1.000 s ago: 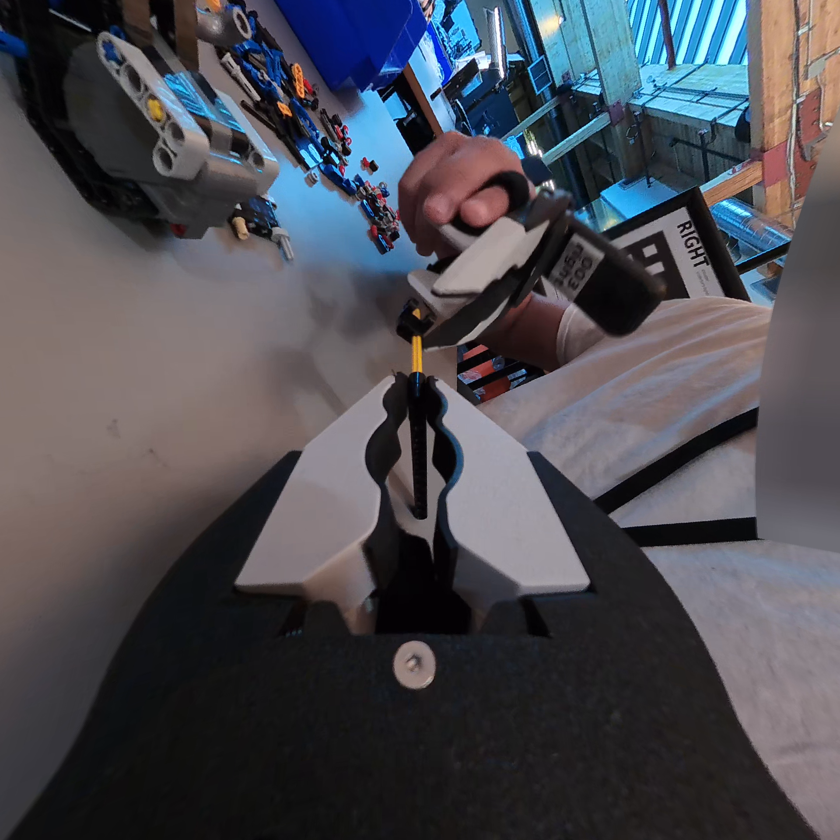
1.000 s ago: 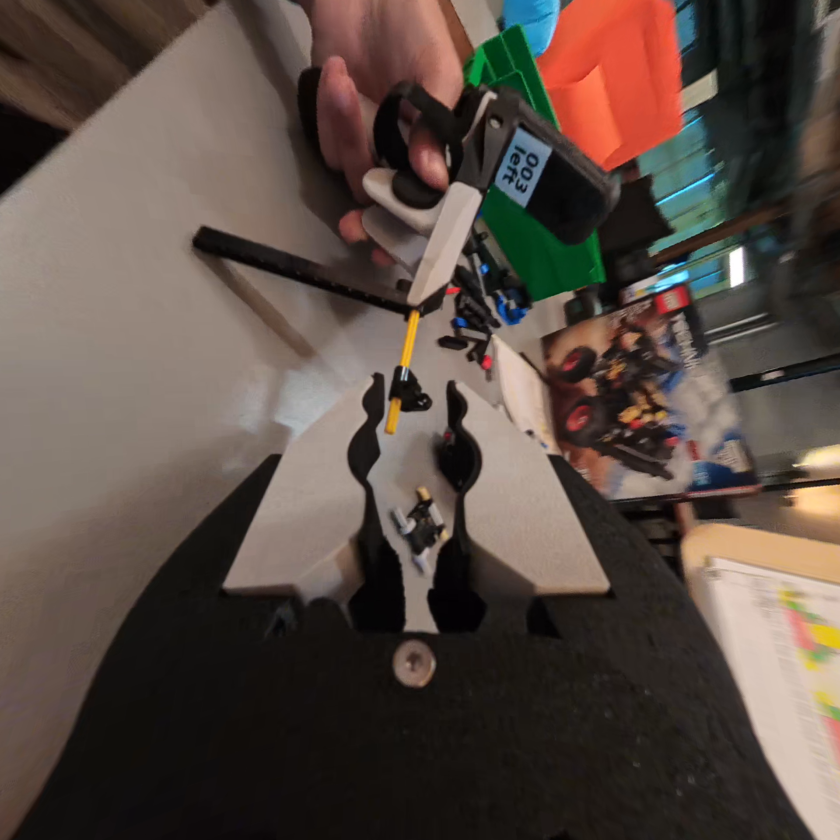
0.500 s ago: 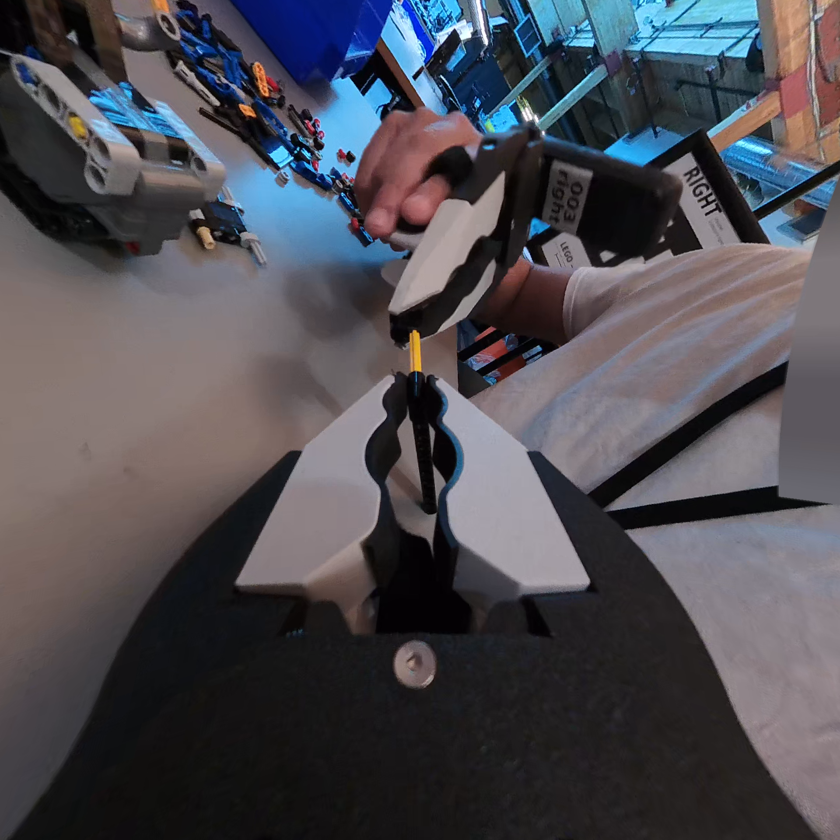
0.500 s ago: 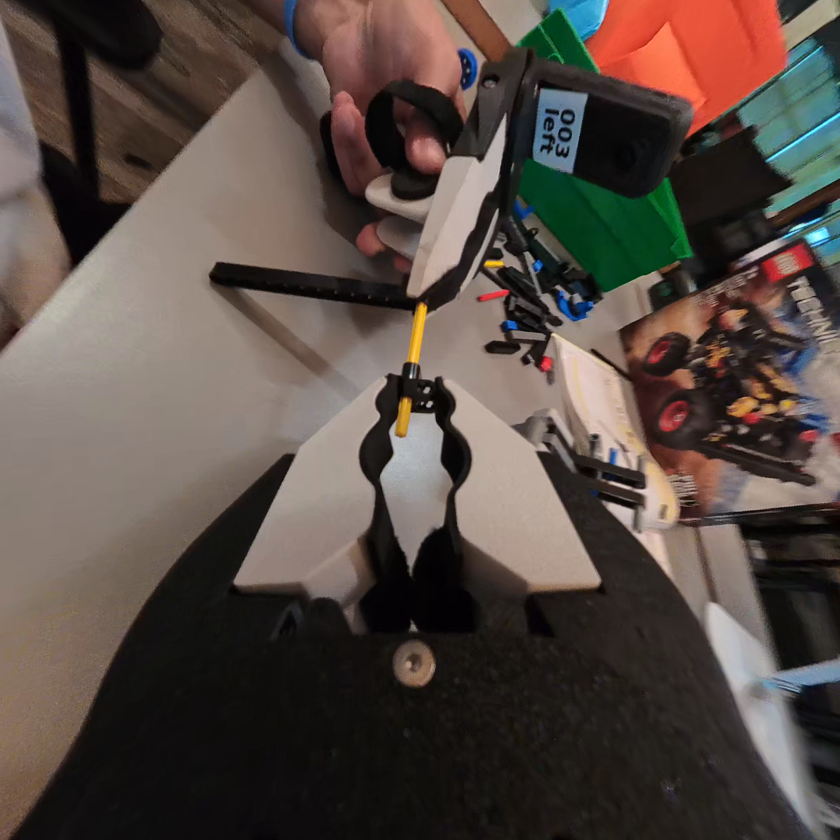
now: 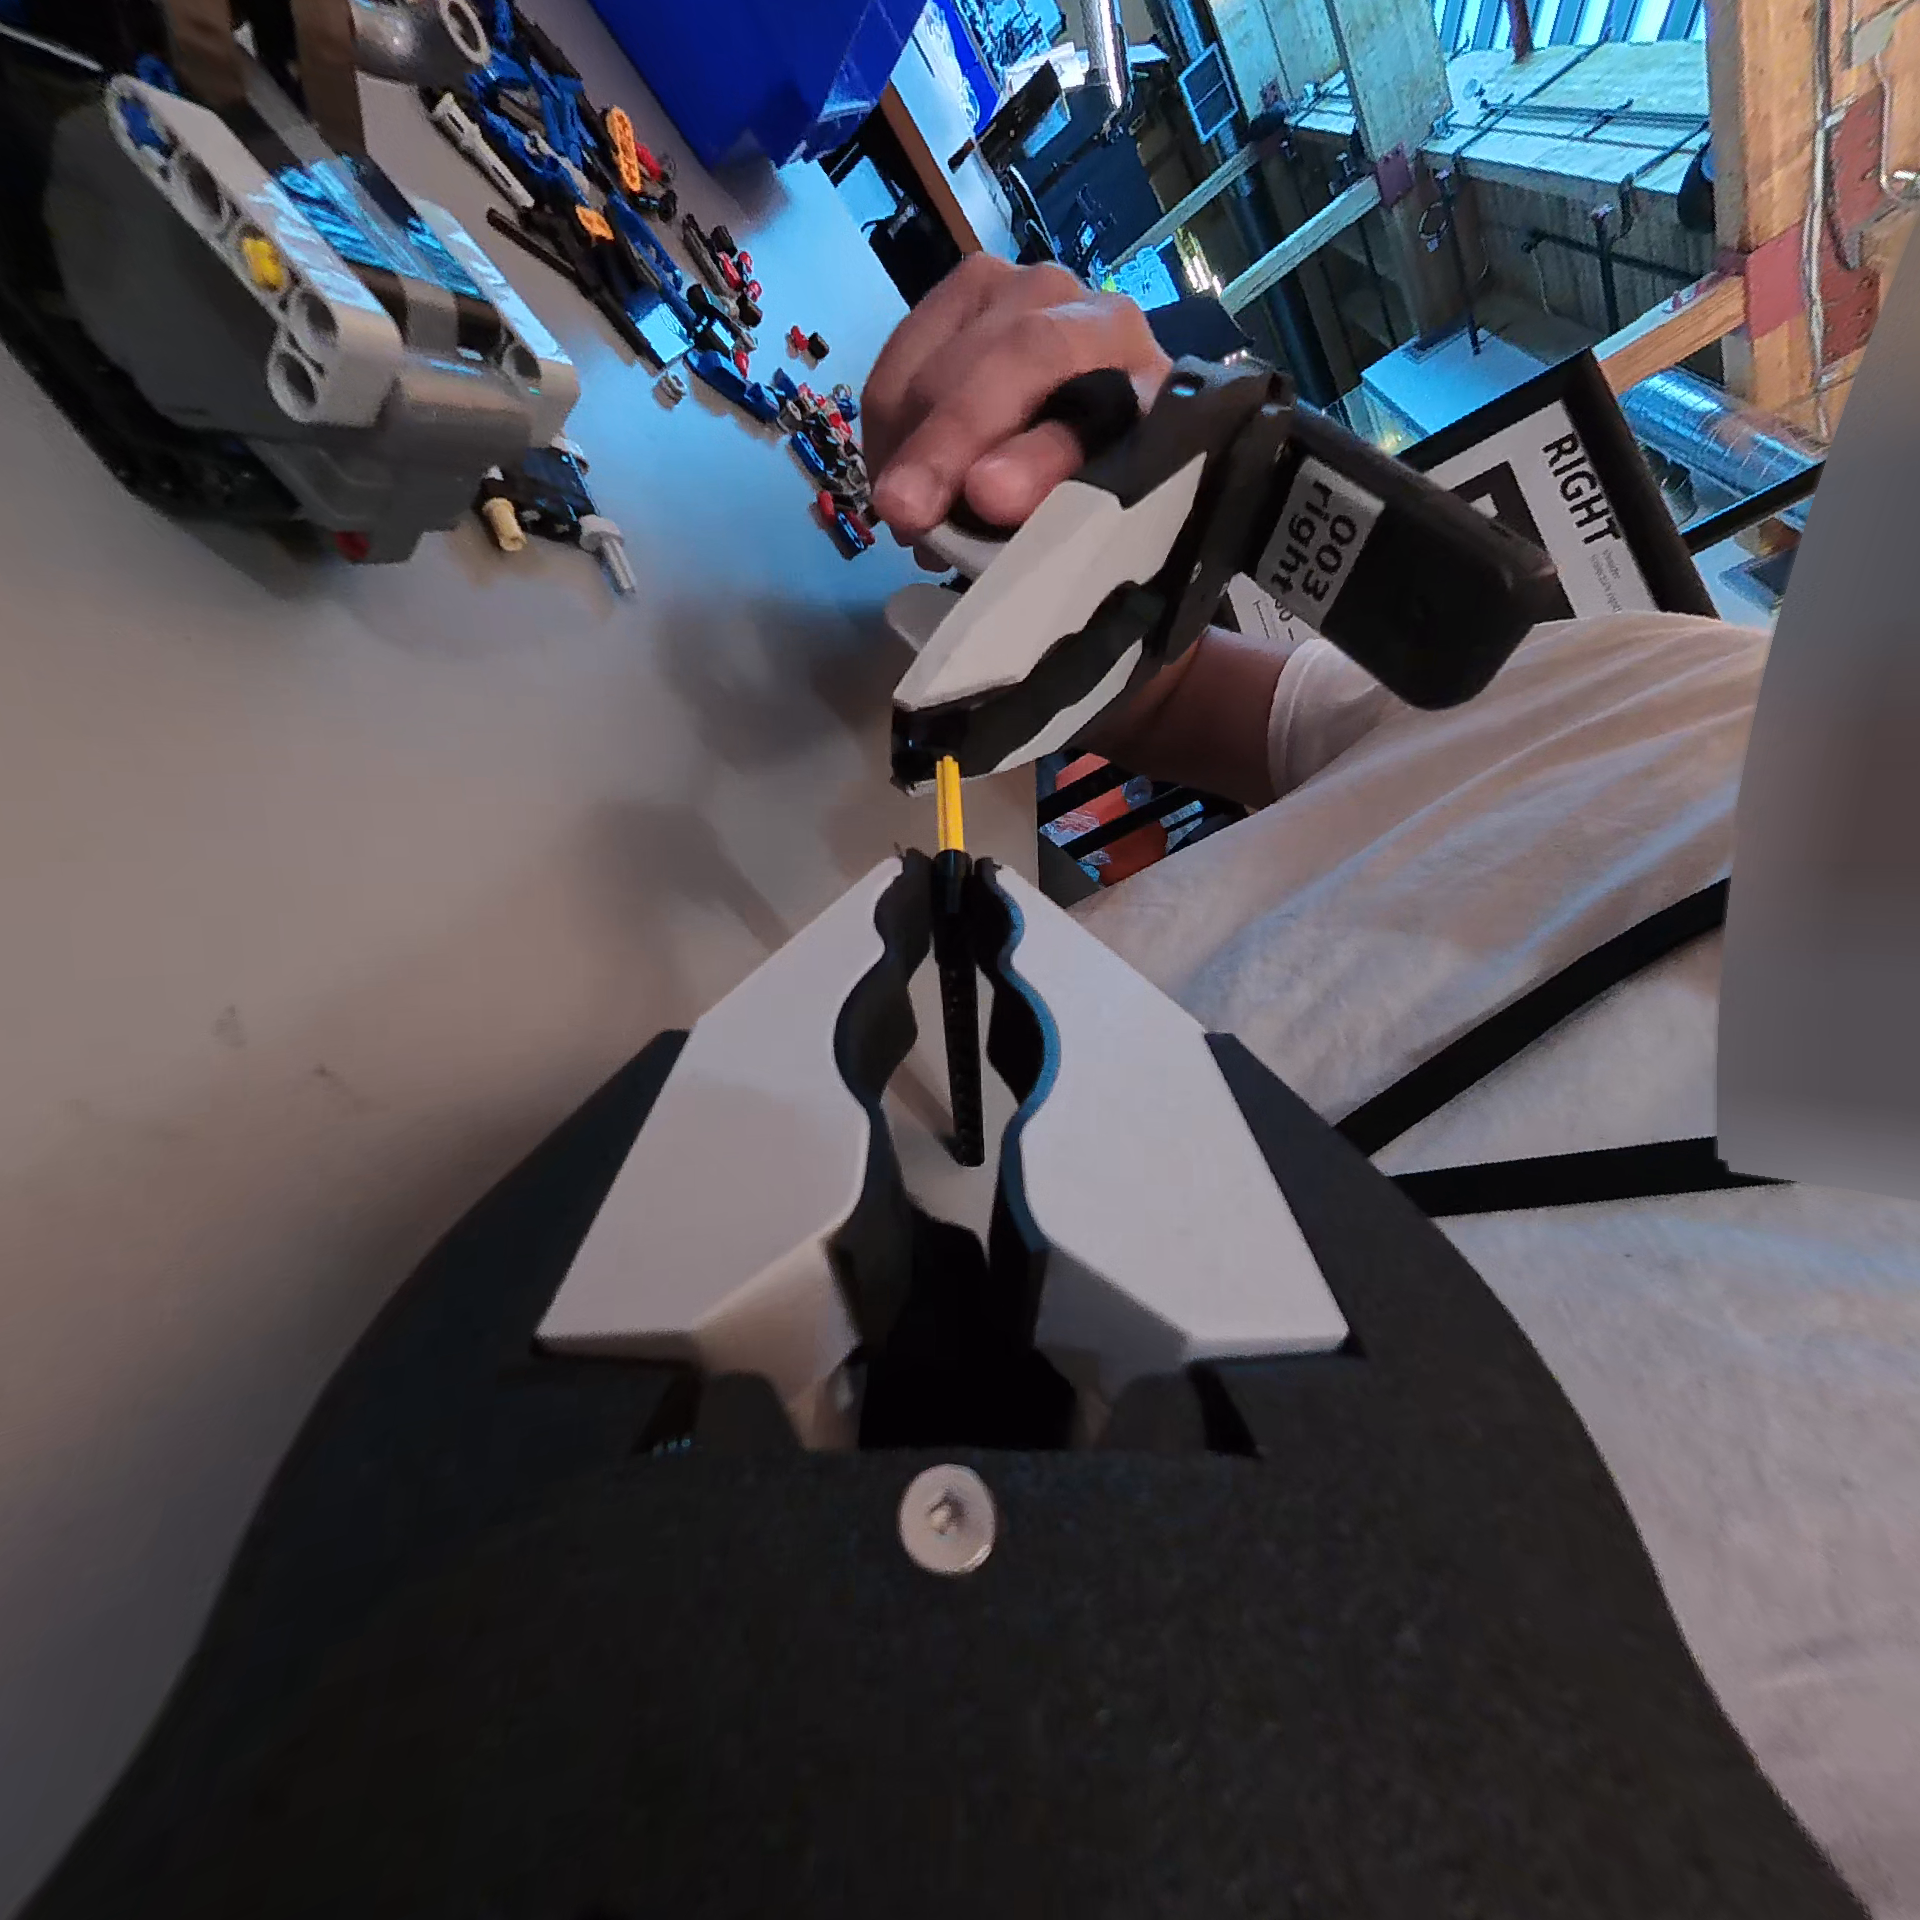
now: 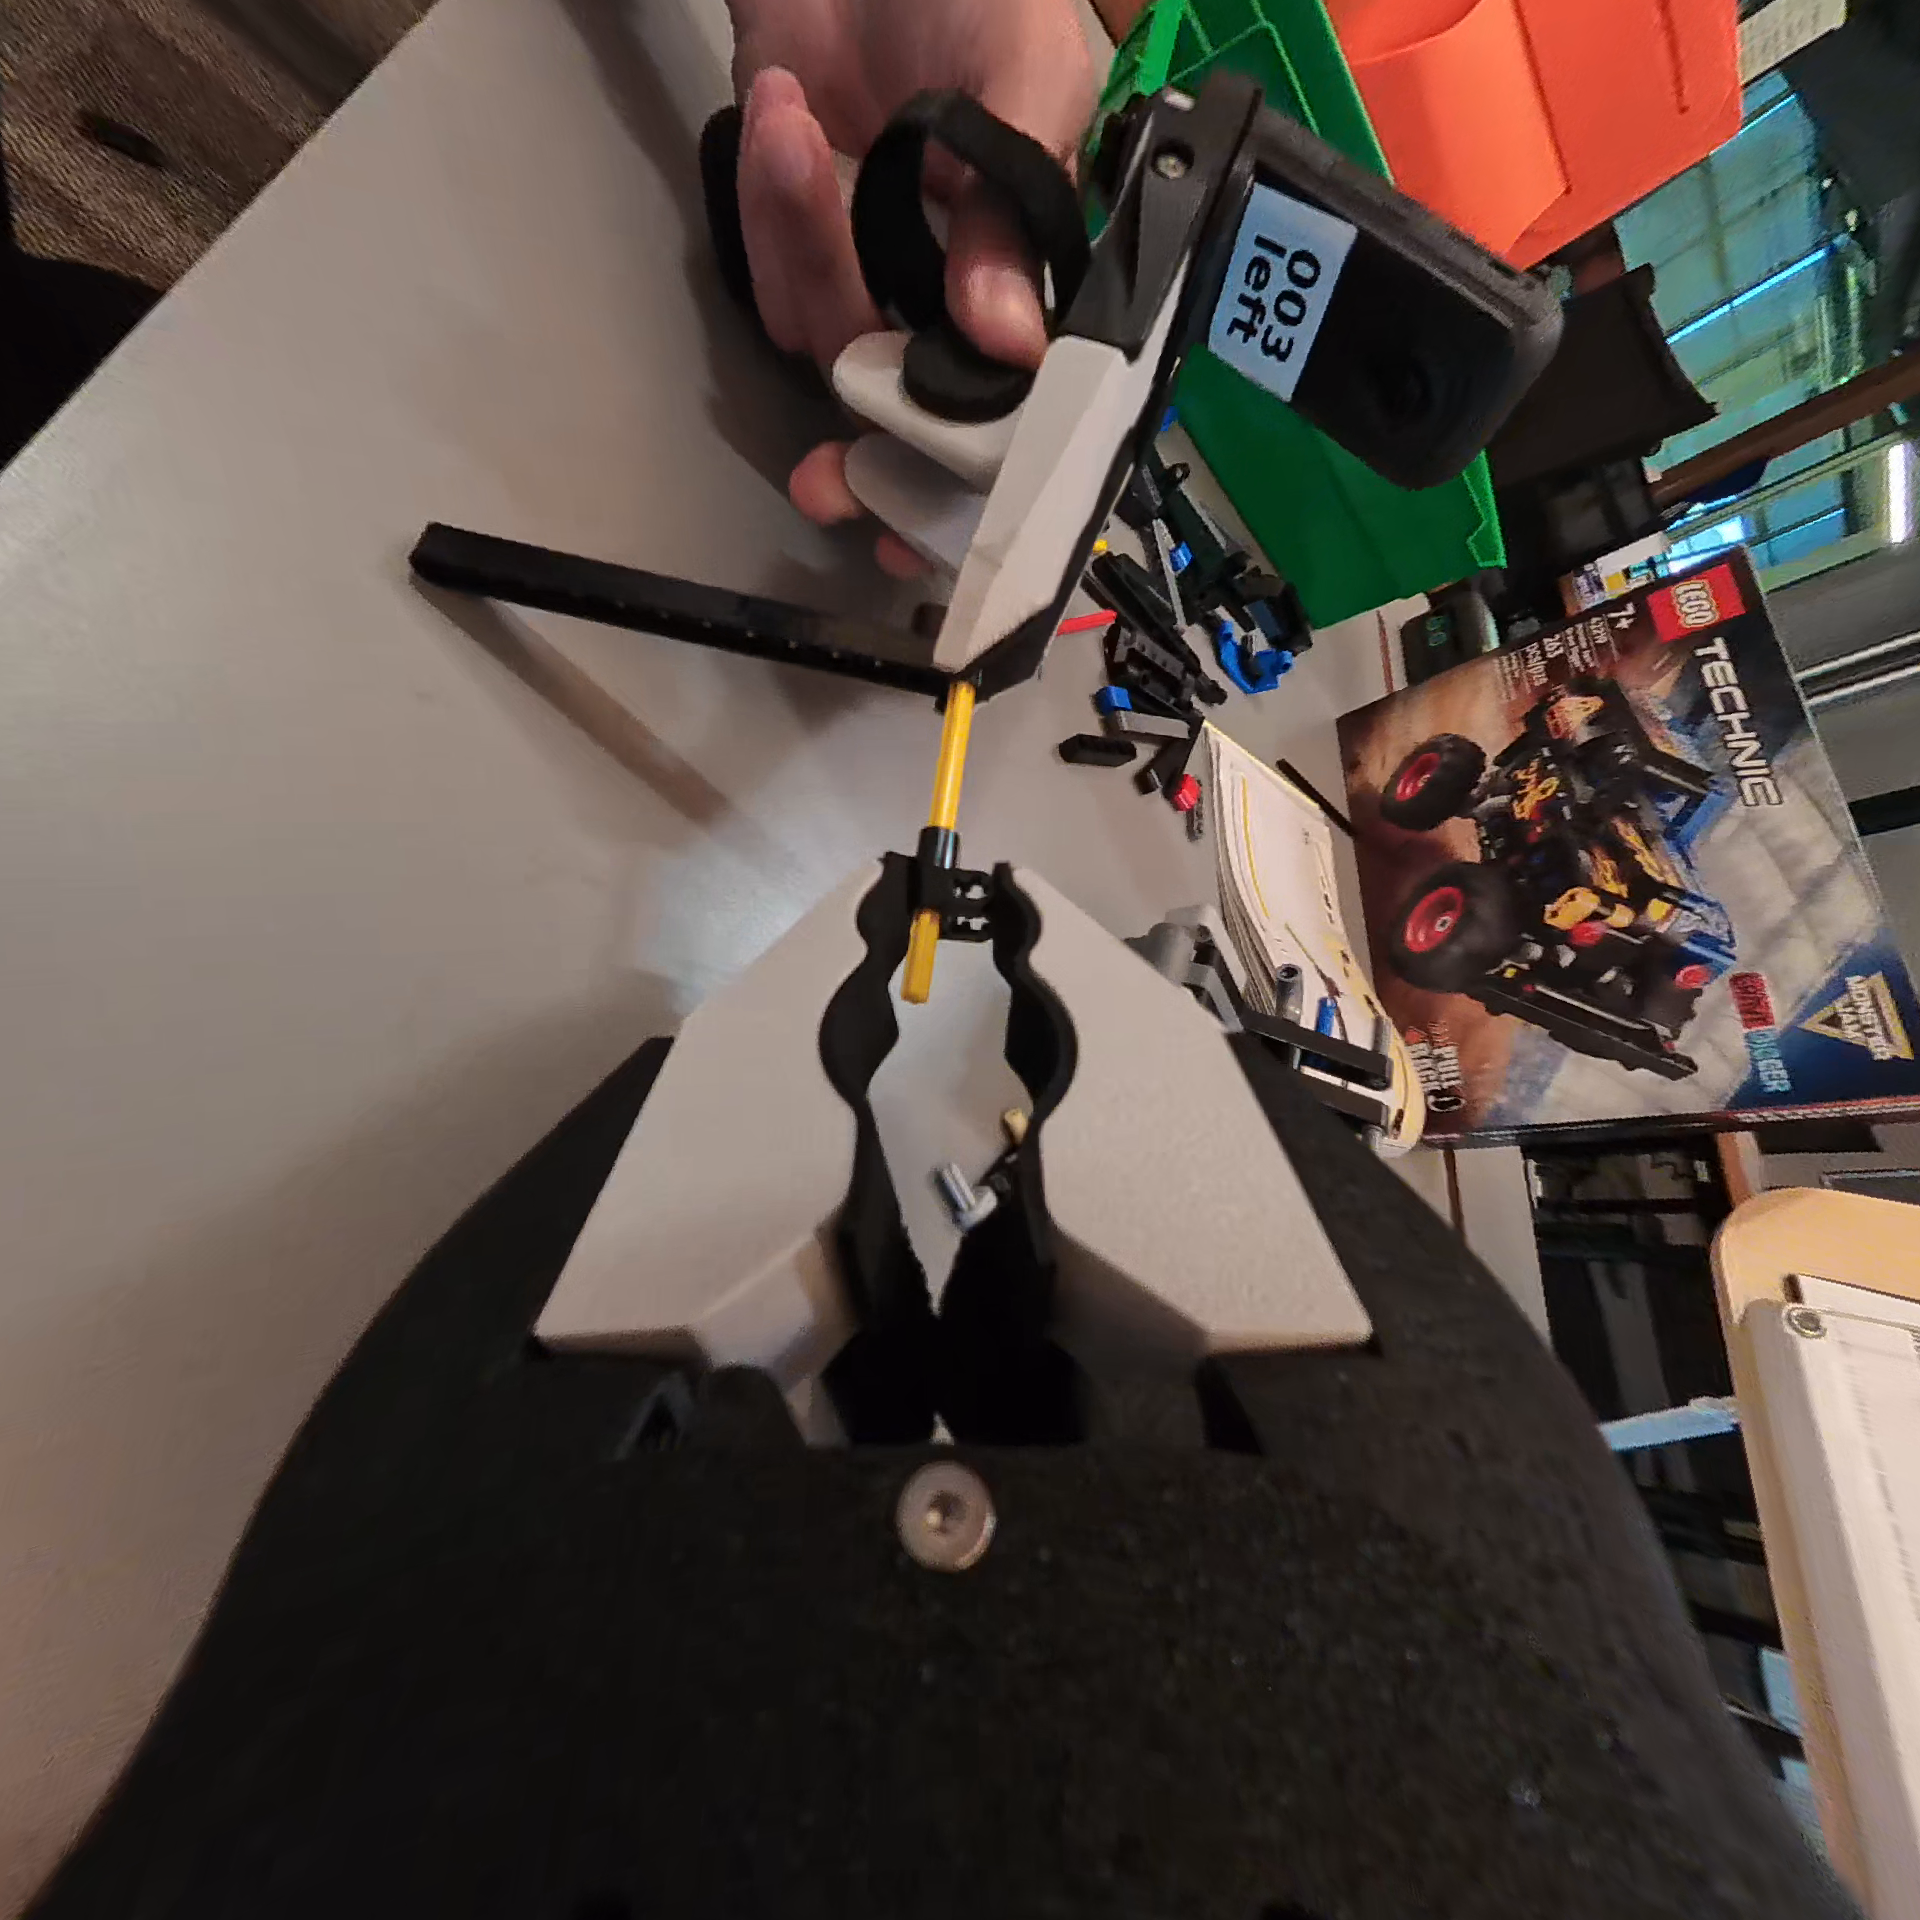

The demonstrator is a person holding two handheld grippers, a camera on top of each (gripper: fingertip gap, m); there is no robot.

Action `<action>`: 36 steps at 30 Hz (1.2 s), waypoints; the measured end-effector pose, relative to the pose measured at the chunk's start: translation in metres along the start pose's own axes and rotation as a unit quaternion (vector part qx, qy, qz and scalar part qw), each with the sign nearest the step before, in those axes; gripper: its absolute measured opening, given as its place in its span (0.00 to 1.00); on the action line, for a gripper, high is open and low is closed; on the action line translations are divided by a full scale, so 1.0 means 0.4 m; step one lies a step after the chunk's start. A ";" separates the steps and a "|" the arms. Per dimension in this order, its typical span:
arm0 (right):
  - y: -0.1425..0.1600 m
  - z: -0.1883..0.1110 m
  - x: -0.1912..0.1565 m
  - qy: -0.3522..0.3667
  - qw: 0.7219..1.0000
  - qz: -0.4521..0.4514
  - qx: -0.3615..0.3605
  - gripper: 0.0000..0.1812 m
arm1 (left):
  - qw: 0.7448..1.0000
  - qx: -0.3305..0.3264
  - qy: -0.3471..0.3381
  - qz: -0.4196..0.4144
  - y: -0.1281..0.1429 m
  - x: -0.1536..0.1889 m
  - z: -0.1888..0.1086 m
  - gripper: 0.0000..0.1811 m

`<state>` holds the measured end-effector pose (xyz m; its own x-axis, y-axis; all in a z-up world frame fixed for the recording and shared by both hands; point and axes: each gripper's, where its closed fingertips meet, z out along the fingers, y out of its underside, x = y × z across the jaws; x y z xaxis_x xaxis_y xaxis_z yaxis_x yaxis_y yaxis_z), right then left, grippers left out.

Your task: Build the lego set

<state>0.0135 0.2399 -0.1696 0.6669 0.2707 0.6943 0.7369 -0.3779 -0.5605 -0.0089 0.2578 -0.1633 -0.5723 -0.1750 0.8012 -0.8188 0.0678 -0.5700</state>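
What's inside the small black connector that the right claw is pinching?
A yellow rod runs through the black connector held by the right claw; its far end goes into the left claw, whose tips hide how it joins the long black beam.

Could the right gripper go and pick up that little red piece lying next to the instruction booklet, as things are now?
Probably not yet. The right gripper is shut on the black connector threaded on the yellow axle, so it is occupied. The red piece itself lies uncovered on the table.
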 end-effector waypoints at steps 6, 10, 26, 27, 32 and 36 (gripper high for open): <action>0.015 0.002 0.012 -0.035 0.993 0.108 0.033 0.08 | 1.000 0.024 -0.017 0.002 -0.022 -0.011 0.003 0.03; 0.017 -0.008 0.041 -0.013 0.990 0.132 0.057 0.08 | 0.995 0.085 -0.037 0.035 -0.065 -0.005 -0.002 0.03; 0.031 -0.014 0.095 0.102 0.990 0.060 0.071 0.08 | 0.971 0.163 -0.119 0.126 -0.101 0.003 -0.004 0.03; 0.034 -0.012 0.094 0.102 0.991 0.058 0.069 0.08 | 0.970 0.156 -0.130 0.134 -0.098 0.000 -0.002 0.03; 0.036 -0.006 0.095 0.108 0.991 0.044 0.065 0.08 | 0.969 0.142 -0.142 0.145 -0.094 -0.008 -0.004 0.03; 0.033 -0.005 0.097 0.100 0.991 0.055 0.068 0.08 | 0.972 0.139 -0.134 0.137 -0.093 -0.009 -0.005 0.03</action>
<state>0.0488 0.2436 -0.1490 0.7184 0.0495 0.6939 0.6787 -0.2691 -0.6834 0.0234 0.2578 -0.1446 -0.7041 -0.4401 0.5573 -0.5719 -0.1137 -0.8124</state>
